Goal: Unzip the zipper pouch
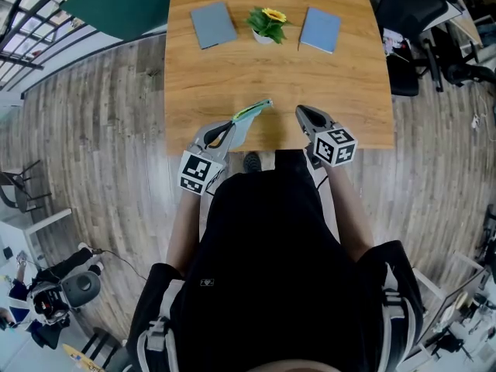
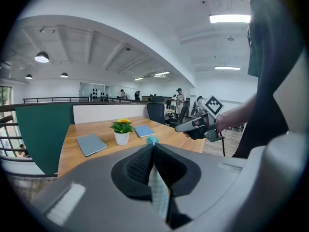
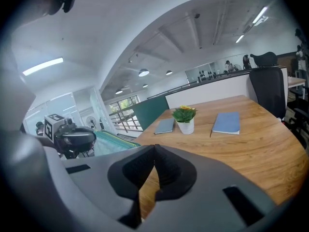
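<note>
The light wooden worktop point(image 1: 232, 76) spreads wide before me. Over its near part I hold the task's thing, a pale teal fabric zipper pouch point(image 1: 252, 115). It is pinched at one end in my left tool point(image 1: 227, 130), whose jaws are clamped tight on the cloth, and the rest sticks out toward the middle of the worktop. My right tool point(image 1: 304, 115) hangs near the pouch's free end, its jaws pressed together on nothing. I judge the unzipping not yet begun: this is the hold-and-approach step. Next I would need to part the right jaws, bring them to the zipper pull and draw it along the pouch while the left holds firm. I cannot make out the pull from here. At the far side lie one flat grey-blue notebook point(image 1: 213, 25) and a second notebook point(image 1: 320, 29). Between them stands a small plant with a yellow flower in a white pot point(image 1: 267, 23). All three are well apart from the pouch and, I think, no hindrance.
</note>
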